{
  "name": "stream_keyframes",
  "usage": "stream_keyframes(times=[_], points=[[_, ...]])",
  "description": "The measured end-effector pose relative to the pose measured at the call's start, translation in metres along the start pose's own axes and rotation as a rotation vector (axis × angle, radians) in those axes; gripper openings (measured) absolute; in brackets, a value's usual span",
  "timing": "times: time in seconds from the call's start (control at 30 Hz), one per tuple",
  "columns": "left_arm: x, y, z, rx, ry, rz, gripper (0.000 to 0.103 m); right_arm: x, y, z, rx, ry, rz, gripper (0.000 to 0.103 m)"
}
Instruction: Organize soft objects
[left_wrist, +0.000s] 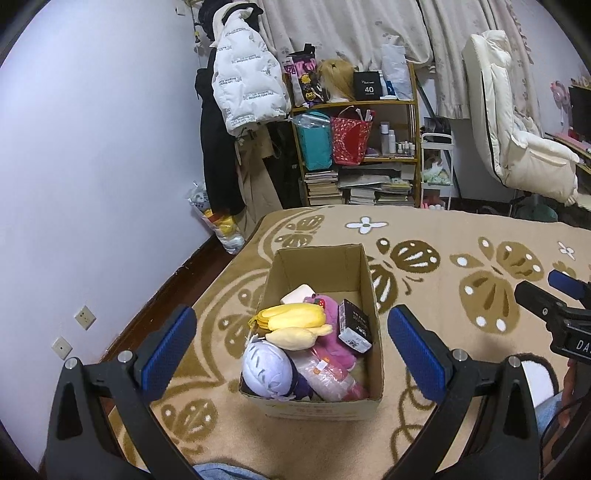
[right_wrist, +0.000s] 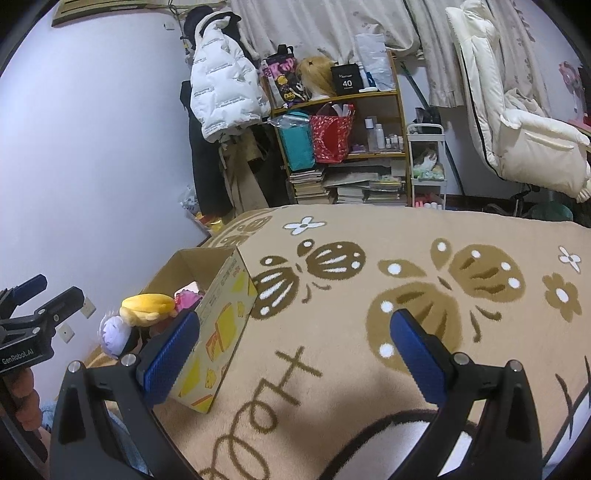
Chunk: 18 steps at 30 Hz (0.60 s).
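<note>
While the left gripper (left_wrist: 291, 347) hangs above the cardboard box (left_wrist: 354, 269), its blue pads stand far apart and hold nothing. The box sits on the beige blanket (left_wrist: 443, 236) with brown butterfly patterns, toward the blanket's left edge and nearer its front than its far end. Inside lie soft things heaped together: a yellow plush (left_wrist: 295, 317) on top, a paler yellow piece touching it just below, a lavender round plush (left_wrist: 267, 369) against the near left corner of the box, a pink plush (left_wrist: 334, 332) under them, and a clear wrapped packet (left_wrist: 325, 376) along the near wall. A small black carton (left_wrist: 354, 325) leans tilted against the right wall, and a white block (left_wrist: 297, 293) shows behind the yellow plush; what lies deeper in the box is hidden by the pile.

The right gripper (right_wrist: 295, 354) hovers over bare blanket to the right of the box, jaws wide and empty. From the right wrist view only the box's printed outer side and open top show, with the yellow and lavender plush rising above its near rim; the left finger covers part of that rim. Large brown lettering on the blanket is cut off by the gripper body. At the left frame edge the other gripper appears only in part, its handle and the hand holding it mostly out of view.
</note>
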<state>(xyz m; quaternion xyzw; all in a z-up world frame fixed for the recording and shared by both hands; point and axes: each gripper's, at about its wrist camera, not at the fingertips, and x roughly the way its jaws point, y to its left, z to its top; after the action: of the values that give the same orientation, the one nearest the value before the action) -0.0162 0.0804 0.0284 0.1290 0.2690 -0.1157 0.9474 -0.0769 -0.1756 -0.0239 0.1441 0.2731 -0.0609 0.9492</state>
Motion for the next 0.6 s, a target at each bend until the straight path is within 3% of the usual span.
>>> stream_keyframes(times=[0.6], points=[[0.0055, 0.0022, -0.0016, 0.022, -0.004, 0.041, 0.102, 0.0012, -0.0008, -0.0003, -0.001, -0.001, -0.003, 0.103]])
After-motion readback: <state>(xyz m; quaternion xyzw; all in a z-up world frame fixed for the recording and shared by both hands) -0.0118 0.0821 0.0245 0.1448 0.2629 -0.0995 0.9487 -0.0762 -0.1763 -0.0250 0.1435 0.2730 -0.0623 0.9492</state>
